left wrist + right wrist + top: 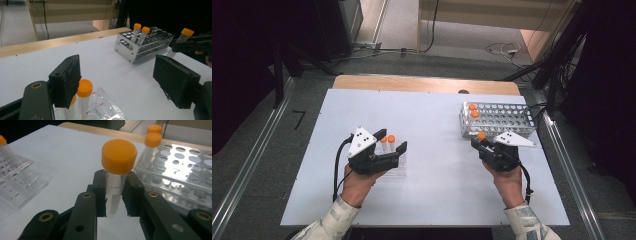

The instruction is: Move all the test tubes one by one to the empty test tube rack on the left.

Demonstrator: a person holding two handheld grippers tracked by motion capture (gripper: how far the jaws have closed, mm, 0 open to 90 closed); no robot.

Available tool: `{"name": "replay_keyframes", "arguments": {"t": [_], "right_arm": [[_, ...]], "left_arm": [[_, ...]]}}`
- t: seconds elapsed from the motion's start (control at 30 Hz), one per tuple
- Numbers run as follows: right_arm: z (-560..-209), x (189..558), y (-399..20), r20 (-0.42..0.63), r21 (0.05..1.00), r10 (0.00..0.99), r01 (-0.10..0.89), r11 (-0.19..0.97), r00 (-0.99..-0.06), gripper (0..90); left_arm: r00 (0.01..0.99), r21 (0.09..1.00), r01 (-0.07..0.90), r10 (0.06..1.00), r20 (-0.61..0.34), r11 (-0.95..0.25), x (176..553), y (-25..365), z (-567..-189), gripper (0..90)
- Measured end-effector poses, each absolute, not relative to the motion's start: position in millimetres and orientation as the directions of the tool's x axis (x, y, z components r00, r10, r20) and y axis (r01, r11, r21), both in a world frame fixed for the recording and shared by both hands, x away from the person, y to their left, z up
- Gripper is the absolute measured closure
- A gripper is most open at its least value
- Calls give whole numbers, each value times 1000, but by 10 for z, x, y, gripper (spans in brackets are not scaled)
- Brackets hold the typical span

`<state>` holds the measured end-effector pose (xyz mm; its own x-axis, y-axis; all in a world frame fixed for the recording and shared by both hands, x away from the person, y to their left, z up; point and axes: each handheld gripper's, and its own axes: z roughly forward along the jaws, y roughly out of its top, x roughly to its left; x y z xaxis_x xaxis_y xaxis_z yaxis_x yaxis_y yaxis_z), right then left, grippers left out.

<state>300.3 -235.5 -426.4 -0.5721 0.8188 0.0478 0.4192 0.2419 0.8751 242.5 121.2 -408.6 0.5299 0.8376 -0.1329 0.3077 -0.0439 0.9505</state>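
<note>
Right gripper view gives you the clearest look at your right tongs (116, 195): the two black jaws are clamped on a clear tube with an orange cap (117, 173), gripping it just under the cap so the tube stands upright between the pads, its lower end hanging free above the white counter (62, 152). From the high view, your right tongs (482, 142) hold that tube (481, 135) just in front of the metal rack (497, 120), close to its near edge but not in any hole. Two more orange-capped tubes (473, 110) already stand in the rack at its left end. Your left tongs (392, 142) are spread wide apart and grip nothing. In the left gripper view, the jaws stand well apart, with one pad (66, 80) just beside two capped tubes (83, 96) that stand in a clear plastic holder (105, 107) on the counter; whether that pad touches the nearer tube you cannot tell. The other pad (175, 80) is out over bare counter, well clear of anything. Looking past it, you see your right tongs (185, 45) carrying the tube beside the metal rack (143, 42).
</note>
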Motion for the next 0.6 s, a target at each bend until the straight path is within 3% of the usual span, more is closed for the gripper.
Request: {"name": "replay_keyframes", "arguments": {"t": [0.6], "right_arm": [[-4423, 2773, -1750, 18, 842, 685, 381, 382, -728, 715]], "left_arm": [[650, 943, 302, 754, -96, -141, 2317, 755, -4181, 263]]}}
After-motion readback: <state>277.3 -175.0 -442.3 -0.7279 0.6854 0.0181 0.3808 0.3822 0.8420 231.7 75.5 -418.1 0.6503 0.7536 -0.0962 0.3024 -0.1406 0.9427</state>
